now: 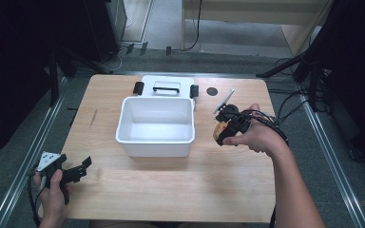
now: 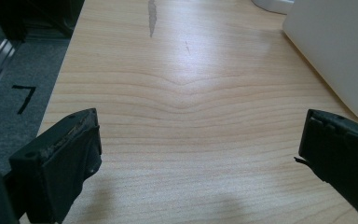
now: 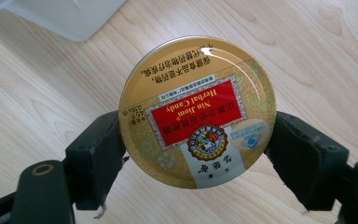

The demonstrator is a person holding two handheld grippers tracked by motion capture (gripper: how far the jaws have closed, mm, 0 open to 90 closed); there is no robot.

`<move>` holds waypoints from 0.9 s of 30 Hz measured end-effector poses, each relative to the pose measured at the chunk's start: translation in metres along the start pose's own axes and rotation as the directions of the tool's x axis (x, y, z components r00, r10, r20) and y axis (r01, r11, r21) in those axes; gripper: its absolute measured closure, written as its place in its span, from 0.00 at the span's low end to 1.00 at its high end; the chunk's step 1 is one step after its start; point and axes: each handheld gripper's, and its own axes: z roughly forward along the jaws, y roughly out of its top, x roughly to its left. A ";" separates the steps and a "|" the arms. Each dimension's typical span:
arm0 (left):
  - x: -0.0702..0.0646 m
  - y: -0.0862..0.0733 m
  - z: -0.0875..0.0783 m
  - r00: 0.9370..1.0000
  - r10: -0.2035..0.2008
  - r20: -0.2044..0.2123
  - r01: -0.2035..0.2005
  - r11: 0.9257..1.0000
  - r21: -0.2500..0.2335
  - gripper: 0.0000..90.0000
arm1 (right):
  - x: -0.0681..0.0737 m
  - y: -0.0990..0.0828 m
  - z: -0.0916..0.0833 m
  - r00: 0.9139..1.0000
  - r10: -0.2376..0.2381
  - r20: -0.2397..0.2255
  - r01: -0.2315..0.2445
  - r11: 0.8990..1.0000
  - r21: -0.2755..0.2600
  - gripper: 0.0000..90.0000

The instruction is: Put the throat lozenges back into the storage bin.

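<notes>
One wooden table (image 1: 171, 190) | grey floor (image 1: 313, 156) around | dark room

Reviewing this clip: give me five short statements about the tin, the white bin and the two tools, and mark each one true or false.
1. The right tool grips a round gold candy tin at its rim. True.
2. The tin already lies inside the white bin. False: it is held in the tool, over the table to the right of the bin.
3. The left tool is open, with nothing between its jaws. True.
4. The lid is closed on the bin. False: it lies behind the open bin.
5. The left tool is inside the bin. False: it is near the table's front left corner.
</notes>
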 end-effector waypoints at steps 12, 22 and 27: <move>0.000 0.000 0.000 1.000 0.000 0.001 0.000 1.000 0.000 0.00 | 0.001 0.020 -0.014 0.999 -0.017 -0.028 0.016 1.000 -0.019 0.24; 0.000 0.000 0.000 1.000 -0.005 0.001 0.005 1.000 -0.001 0.00 | 0.002 0.031 -0.025 0.999 -0.023 -0.030 0.023 0.999 -0.028 0.24; 0.000 0.000 0.000 1.000 -0.002 0.002 0.002 1.000 -0.001 0.00 | 0.004 0.038 -0.030 0.999 -0.031 -0.034 0.030 0.999 -0.041 0.24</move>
